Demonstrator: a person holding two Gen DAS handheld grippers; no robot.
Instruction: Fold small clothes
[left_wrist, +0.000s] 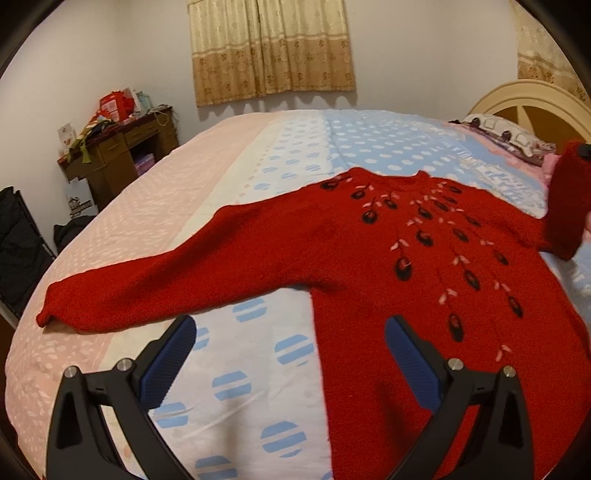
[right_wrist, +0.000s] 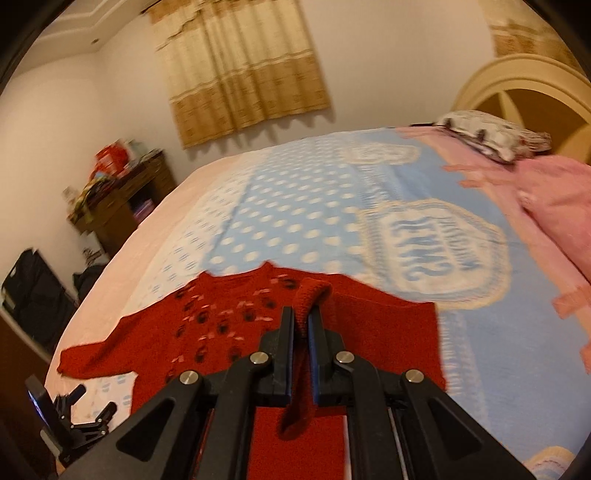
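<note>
Right gripper (right_wrist: 302, 317) clamped on red sweater (right_wrist: 369, 325) cuff; left gripper (left_wrist: 291, 347) wide open, empty.

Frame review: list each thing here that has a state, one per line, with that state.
Red sweater: spread face up on the bed, one sleeve stretched out flat.
Other sleeve: lifted, cuff pinched in the right gripper.
Right gripper: shut on the cuff.
Left gripper: open, empty, above the sweater's hem side.
Curtains: drawn closed.

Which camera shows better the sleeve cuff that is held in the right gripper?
The right wrist view: the cuff sits pinched in the right gripper. The left wrist view shows only the lifted sleeve at its edge.
</note>
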